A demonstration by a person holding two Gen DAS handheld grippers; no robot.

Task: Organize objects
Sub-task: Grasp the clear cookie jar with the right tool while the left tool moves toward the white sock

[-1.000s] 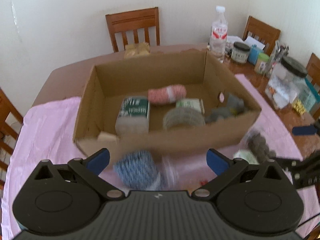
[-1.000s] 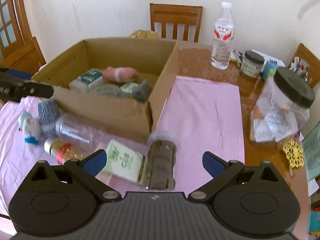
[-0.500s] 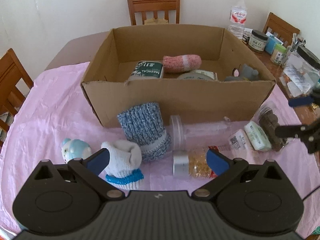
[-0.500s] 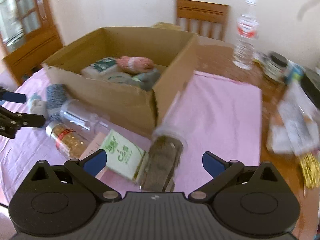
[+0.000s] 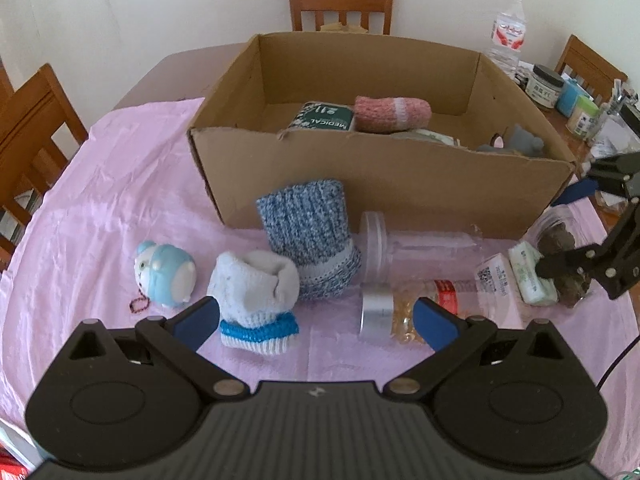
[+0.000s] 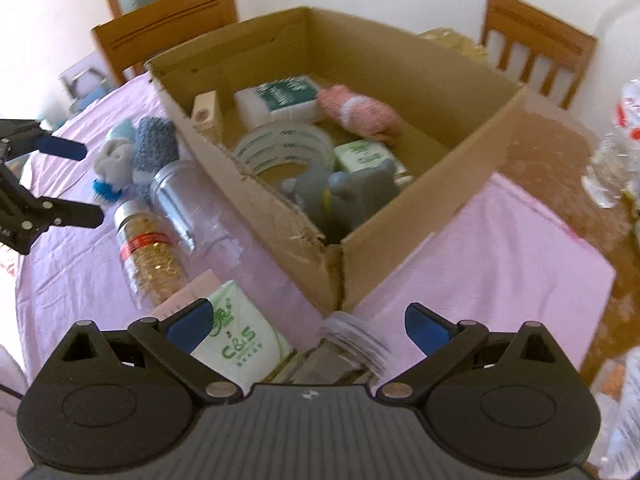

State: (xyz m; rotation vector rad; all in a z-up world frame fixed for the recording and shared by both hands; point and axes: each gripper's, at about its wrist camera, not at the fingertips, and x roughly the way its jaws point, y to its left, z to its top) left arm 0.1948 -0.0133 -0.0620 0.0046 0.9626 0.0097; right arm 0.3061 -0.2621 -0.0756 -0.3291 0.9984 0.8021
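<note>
A cardboard box (image 5: 384, 196) (image 6: 420, 216) stands on the pink cloth and holds a green pack, a pink sock (image 5: 392, 114), a tape roll (image 6: 280, 148) and a grey toy (image 6: 352, 192). In front of it lie a white-blue sock (image 5: 256, 300), a blue knit sock (image 5: 308, 236), a blue toy (image 5: 164, 274), a clear jar (image 5: 420, 246), a gold-filled jar (image 5: 404, 312), a green tissue pack (image 6: 236, 344) and a brown-filled jar (image 6: 352, 348). My left gripper (image 5: 316, 320) is open just before the white-blue sock. My right gripper (image 6: 308, 326) is open over the tissue pack and brown-filled jar.
Wooden chairs (image 5: 340, 4) surround the table. A water bottle (image 5: 508, 32), small jars (image 5: 544, 86) and clutter stand on the bare wood at the right. The pink cloth (image 5: 120, 184) stretches left of the box.
My left gripper has pulled back and swung left toward the socks. My right gripper has swung left and dropped closer over the tissue pack and brown-filled jar.
</note>
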